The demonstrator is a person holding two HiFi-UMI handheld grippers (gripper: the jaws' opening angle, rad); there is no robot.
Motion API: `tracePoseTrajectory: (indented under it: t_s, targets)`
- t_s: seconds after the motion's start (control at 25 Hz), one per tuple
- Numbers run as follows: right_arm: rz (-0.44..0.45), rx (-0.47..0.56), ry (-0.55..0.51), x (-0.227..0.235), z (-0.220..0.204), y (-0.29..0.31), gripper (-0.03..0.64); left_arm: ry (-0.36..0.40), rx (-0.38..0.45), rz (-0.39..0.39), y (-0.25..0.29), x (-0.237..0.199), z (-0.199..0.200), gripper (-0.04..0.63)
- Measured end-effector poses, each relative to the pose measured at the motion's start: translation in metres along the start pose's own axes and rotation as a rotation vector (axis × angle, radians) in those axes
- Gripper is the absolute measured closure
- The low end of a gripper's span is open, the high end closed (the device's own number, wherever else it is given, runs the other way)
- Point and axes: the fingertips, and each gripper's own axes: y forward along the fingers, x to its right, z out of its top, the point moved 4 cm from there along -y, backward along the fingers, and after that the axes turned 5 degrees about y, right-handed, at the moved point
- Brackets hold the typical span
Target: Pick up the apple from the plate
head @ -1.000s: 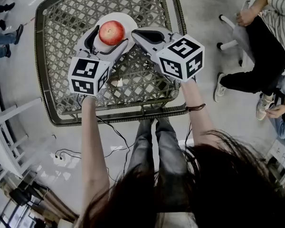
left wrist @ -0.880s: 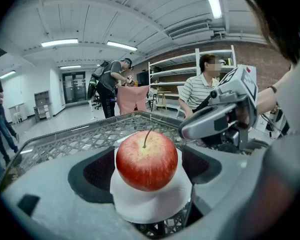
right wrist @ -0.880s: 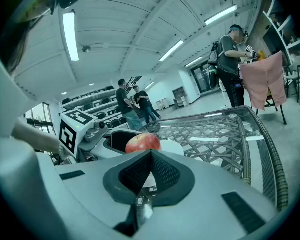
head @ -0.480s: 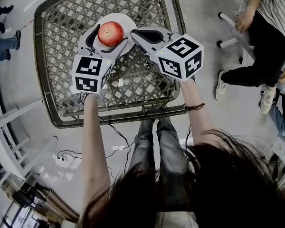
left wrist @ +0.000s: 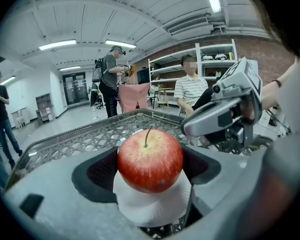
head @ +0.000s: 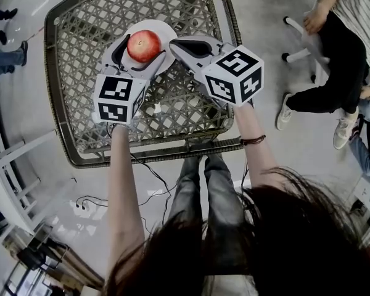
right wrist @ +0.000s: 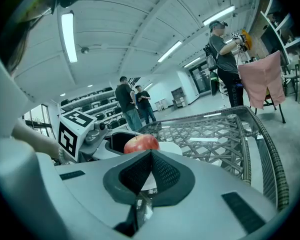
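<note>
The wicker table (head: 80, 66) fills the top of the head view. The right gripper (head: 176, 44) hovers over it just beside the plate, its jaws pressed together with nothing between them (its own view shows the dark pads meeting in a point). The left gripper (head: 140, 54) reaches over the white plate (head: 167, 32), and its jaws are clamped on the sides of the apple (head: 143, 45), one dark pad against each flank. The red apple stands stem up, directly above the plate, near the table's far edge.
</note>
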Motion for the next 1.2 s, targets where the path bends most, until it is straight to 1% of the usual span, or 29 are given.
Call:
tracePoseTrajectory:
  t_s: [0.12,0.56,1.04,1.2]
  targets:
    - [-0.001,0.001,0.002,0.000,0.000,0.001,0.607,-0.002,0.013,0.005,-0.001,0.000,0.002,0.190]
    - [-0.002,-0.012,0.011,-0.008,0.010,-0.007,0.607,-0.084,0.036,0.015,-0.021,0.005,0.012,0.190]
    - [0.017,-0.030,0.009,-0.036,0.036,-0.023,0.607,-0.155,0.038,0.046,-0.061,0.010,0.035,0.190]
    - [0.036,-0.029,0.018,-0.050,0.038,-0.036,0.607,-0.200,0.029,0.067,-0.083,0.015,0.034,0.190]
